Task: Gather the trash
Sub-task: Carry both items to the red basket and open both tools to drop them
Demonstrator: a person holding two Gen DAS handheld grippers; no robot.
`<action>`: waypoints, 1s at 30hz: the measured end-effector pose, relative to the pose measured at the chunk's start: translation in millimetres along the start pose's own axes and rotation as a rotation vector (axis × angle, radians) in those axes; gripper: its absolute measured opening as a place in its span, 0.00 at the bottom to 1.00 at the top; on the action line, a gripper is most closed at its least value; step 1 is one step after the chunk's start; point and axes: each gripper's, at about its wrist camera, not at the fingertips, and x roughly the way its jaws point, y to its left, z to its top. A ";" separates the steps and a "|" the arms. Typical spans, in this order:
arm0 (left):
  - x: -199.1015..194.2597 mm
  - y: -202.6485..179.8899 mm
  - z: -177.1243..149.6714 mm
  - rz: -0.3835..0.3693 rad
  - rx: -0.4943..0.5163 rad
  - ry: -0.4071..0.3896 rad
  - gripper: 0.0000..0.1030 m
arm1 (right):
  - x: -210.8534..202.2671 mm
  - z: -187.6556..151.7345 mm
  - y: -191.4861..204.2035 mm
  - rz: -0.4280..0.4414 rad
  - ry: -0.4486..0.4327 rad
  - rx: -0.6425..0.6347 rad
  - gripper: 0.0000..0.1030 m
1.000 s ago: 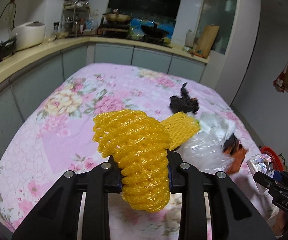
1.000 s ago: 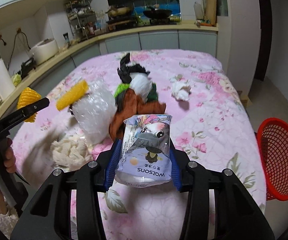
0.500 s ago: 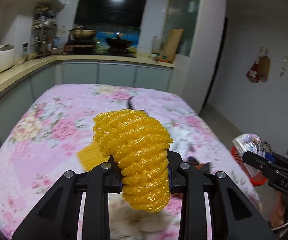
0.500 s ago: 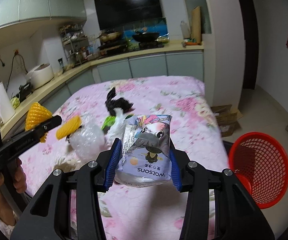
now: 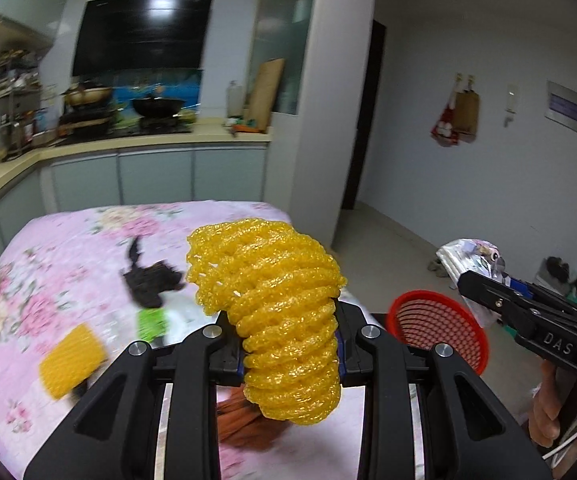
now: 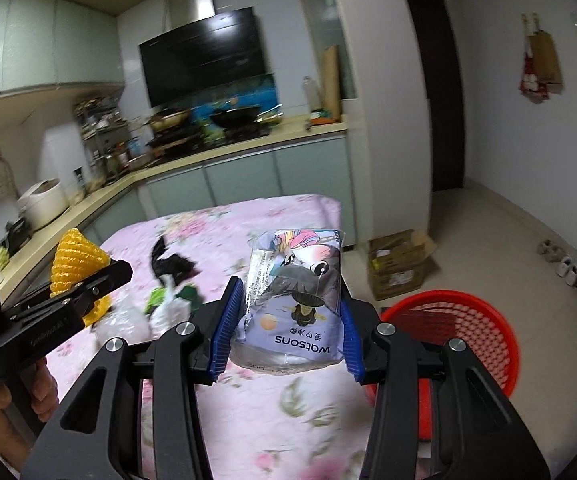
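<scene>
Yellow foam fruit netting (image 5: pixel 284 316) sits pinched in the left gripper (image 5: pixel 290 354); the right gripper (image 6: pixel 286 328) clamps a printed plastic Watsons packet (image 6: pixel 296 300), red mesh basket (image 6: pixel 476 332) at four o'clock below the pink floral worktop (image 6: pixel 248 412).

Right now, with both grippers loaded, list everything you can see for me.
Foam fruit net: one, yellow, clamped in left gripper.
Watsons packet: one, pale purple, clamped in right gripper.
Second foam net: one, yellow, on the tablecloth.
Black scrap: one, mid-table.
Green scrap: one, beside the black scrap.
Tablecloth: one, pink floral.
Basket: one, red, on the floor right of the table.
Cardboard box: one, brown, on the floor.
Left gripper: black.
Right gripper: black, blue pads.
</scene>
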 end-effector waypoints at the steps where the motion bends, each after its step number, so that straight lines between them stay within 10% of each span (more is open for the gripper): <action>1: 2.7 -4.5 1.1 -0.009 0.007 0.001 0.27 | -0.5 0.2 -3.8 -0.009 -0.003 0.007 0.42; 30: 151.1 -172.0 -24.1 -0.272 0.216 0.238 0.28 | 41.3 -27.7 -162.2 -0.342 0.162 0.366 0.43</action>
